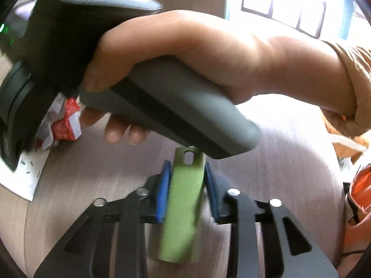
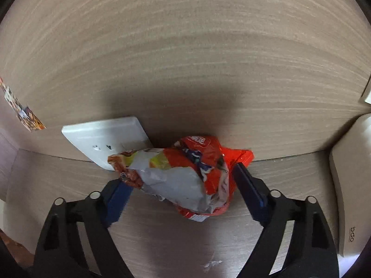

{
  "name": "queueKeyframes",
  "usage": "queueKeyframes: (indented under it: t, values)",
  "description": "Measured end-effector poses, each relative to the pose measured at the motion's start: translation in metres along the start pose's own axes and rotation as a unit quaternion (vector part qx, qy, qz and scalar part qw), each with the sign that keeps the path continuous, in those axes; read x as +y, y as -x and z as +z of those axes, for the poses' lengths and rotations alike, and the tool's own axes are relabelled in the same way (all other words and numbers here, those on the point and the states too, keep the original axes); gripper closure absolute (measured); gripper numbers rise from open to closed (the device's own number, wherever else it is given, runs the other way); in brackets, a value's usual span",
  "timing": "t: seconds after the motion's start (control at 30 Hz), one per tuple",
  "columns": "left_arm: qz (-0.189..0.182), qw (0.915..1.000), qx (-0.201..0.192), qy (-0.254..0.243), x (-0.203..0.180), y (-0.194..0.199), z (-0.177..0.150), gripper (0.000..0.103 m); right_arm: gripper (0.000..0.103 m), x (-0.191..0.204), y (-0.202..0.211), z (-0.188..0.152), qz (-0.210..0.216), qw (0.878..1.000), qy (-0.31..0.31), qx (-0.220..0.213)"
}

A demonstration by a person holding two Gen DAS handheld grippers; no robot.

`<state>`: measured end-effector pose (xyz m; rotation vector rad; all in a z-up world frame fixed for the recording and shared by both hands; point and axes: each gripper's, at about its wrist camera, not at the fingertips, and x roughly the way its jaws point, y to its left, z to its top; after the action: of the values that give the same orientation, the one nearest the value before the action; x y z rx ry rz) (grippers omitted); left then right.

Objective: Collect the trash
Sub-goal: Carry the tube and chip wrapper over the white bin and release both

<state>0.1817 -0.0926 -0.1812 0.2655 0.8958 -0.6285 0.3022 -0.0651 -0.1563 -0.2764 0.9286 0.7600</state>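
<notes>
My left gripper (image 1: 186,185) is shut on a green flat wrapper (image 1: 183,206) that stands upright between its blue pads above the wooden surface. In the left wrist view the person's hand holds the grey right gripper body (image 1: 162,106), with a crumpled red and silver snack bag (image 1: 62,122) under it. In the right wrist view my right gripper (image 2: 183,185) is open, its blue pads on either side of that crumpled red and silver snack bag (image 2: 185,173), which lies on the wooden surface against the back panel.
A white wall socket (image 2: 109,136) sits on the wooden back panel just left of the bag; it also shows in the left wrist view (image 1: 25,173). A beige device (image 2: 352,185) stands at the right edge. An orange bag (image 1: 359,197) is at the right.
</notes>
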Motion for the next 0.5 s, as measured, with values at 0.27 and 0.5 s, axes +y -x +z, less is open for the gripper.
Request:
queueKeyframes:
  t: [0.27,0.5]
  values:
    - [0.004,0.9987,-0.001,0.051,0.004,0.008,-0.011,0.078,0.040,-0.012,0.044,-0.020,0.009,0.999,-0.044,-0.025]
    - [0.015,0.9950,-0.026,0.095,0.004,0.034,-0.013,0.078,0.040,-0.038,0.114,-0.058,-0.008,0.990,-0.119,-0.068]
